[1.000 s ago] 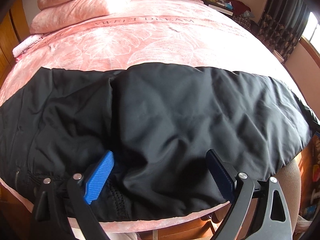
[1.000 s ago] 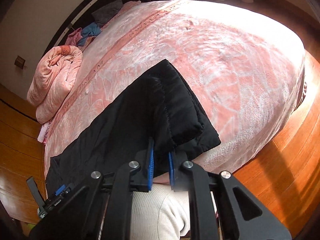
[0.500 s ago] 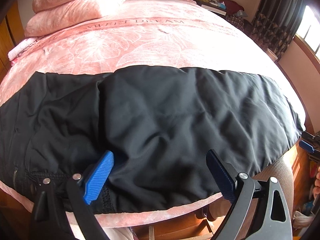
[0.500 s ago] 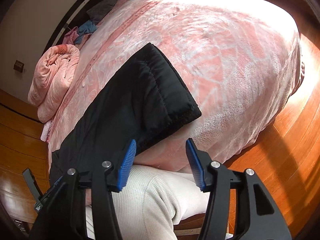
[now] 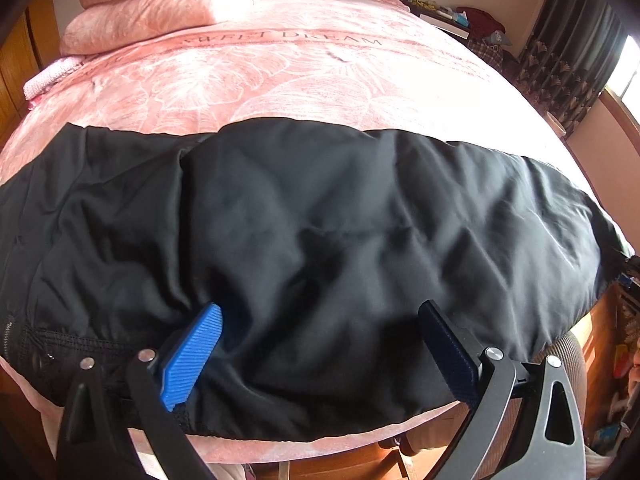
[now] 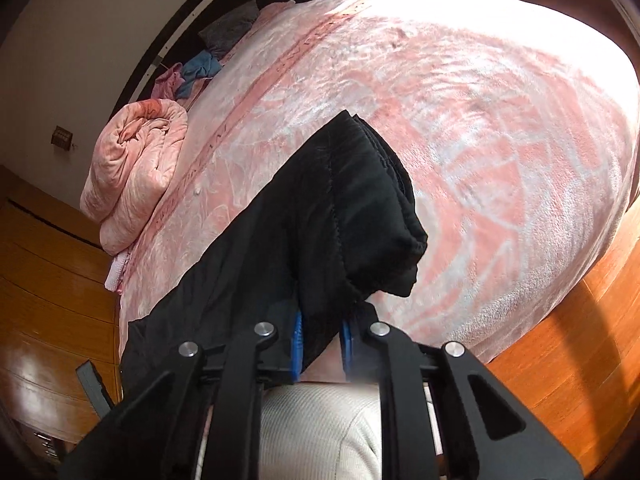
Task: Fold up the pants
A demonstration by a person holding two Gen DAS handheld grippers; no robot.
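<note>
The black pants (image 5: pixel 320 240) are puffy and a bit shiny. They lie flat and long across the near edge of the pink bed (image 5: pixel 320 80), with soft wrinkles on top. One end (image 6: pixel 360 208), with stitched lines, is folded thick and lifted off the bed.

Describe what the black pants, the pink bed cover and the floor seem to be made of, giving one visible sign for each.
Black pants: probably a padded synthetic weave, faintly shiny, puffy and stitched at the hem.
Pink bed cover: looks like plush fleece, with a soft, fuzzy nap and a pale leaf pattern.
Floor: seemingly polished wood, orange-brown, with plank lines and glossy reflections.
</note>
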